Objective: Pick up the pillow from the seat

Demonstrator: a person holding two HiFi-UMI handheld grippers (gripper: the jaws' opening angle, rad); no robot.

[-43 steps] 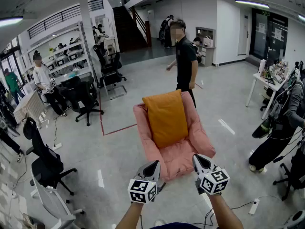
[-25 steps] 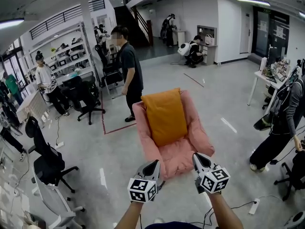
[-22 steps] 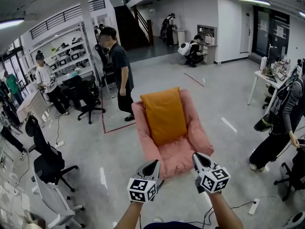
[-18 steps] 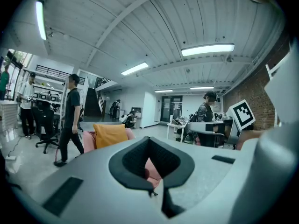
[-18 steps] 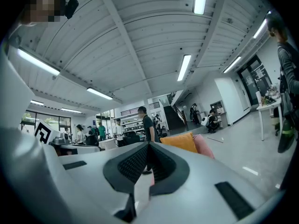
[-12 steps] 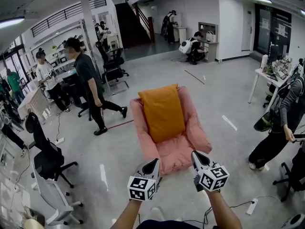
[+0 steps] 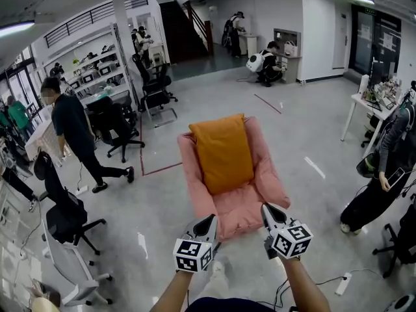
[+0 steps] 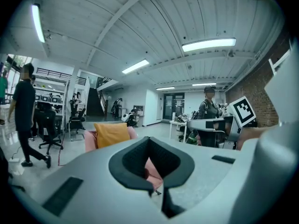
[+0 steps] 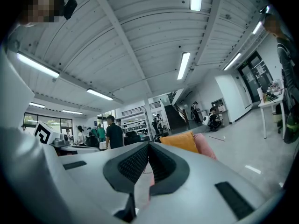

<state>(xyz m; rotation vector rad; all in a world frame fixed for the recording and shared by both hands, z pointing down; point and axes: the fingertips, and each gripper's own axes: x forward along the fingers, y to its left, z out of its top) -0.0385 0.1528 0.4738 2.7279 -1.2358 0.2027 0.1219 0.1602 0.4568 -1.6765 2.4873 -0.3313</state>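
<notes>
An orange pillow [image 7: 223, 152] leans upright against the back of a pink armchair [image 7: 250, 207] in the middle of the floor. It also shows in the left gripper view as the orange pillow [image 8: 111, 134] and in the right gripper view as the orange pillow [image 9: 181, 142]. My left gripper [image 7: 208, 224] is shut and empty, held just short of the chair's front left corner. My right gripper [image 7: 270, 213] is shut and empty too, over the chair's front right corner. Both point toward the seat, well short of the pillow.
A person in dark clothes [image 7: 75, 135] walks at the left near black office chairs [image 7: 62, 216]. Shelving [image 7: 91, 77] stands behind. Another person [image 7: 380, 181] stands at the right beside a white table [image 7: 367, 112]. A power strip and cable [image 7: 341, 281] lie on the floor at my right.
The person in dark clothes has walked from behind the armchair across to the far left. My grippers and the pillow have barely shifted.
</notes>
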